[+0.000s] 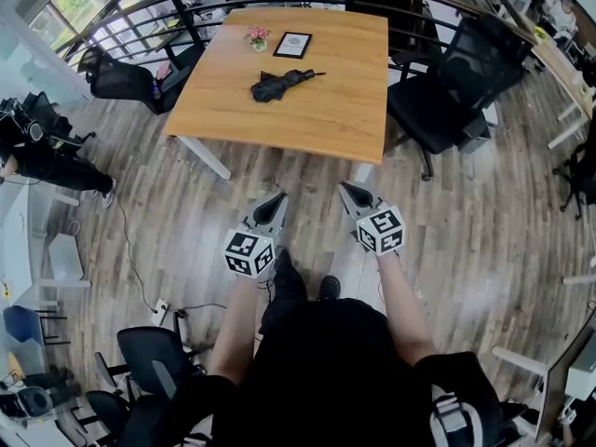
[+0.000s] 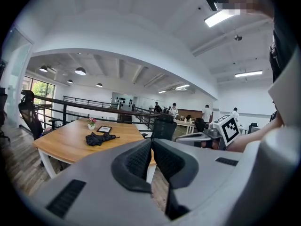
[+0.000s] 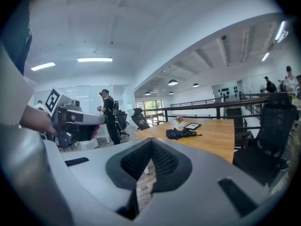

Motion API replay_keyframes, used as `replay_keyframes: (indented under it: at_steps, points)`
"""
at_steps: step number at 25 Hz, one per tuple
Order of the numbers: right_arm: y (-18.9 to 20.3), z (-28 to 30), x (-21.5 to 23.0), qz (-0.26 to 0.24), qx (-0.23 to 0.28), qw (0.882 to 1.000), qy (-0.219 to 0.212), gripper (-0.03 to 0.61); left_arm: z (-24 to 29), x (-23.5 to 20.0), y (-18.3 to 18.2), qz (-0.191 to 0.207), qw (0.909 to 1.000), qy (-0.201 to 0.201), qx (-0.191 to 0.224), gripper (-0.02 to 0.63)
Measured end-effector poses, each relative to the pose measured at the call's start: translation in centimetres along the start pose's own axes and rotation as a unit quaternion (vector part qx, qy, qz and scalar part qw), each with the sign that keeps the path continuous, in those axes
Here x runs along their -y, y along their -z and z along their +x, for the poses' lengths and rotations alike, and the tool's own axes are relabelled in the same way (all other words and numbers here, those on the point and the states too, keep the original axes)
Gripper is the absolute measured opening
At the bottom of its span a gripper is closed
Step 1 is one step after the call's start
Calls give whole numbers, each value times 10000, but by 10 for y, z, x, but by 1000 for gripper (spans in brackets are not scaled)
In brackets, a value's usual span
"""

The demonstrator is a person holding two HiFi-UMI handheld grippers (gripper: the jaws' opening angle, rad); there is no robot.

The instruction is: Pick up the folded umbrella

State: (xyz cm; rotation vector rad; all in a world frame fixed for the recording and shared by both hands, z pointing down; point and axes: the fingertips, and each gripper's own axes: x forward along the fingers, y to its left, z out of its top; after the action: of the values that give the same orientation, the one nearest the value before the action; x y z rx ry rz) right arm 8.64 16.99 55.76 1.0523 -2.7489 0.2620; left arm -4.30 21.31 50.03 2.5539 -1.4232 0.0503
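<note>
Black folded umbrella (image 1: 279, 84) lies on the wooden table (image 1: 326, 110), long axis eight-to-two o'clock, well apart at twelve o'clock from the nearer left tongs (image 1: 277, 197). Both these and the right tongs (image 1: 346, 188) are closed, empty.

Matt black cloth umbrella (image 1: 277, 84); smooth pale wood table (image 1: 326, 110); grey wood-look plank floor (image 1: 186, 222)

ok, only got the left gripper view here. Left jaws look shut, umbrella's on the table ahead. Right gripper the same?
Observer: Yes, right gripper is shut, nothing between its jaws.
Operator: Either one over the table yet?
Observer: No. Head view has left gripper and right over the floor, short of the table bearing the folded umbrella.
Operator: Anyone close?
Observer: One person in black stands off left, away from the table.
</note>
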Motion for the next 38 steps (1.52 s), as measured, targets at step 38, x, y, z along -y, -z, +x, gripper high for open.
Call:
replay_keyframes:
  at_steps: [38]
  points:
    - [6,41,2,77,-224,9996,-152,225,24,-43,15,-497,9986,181,-81,245]
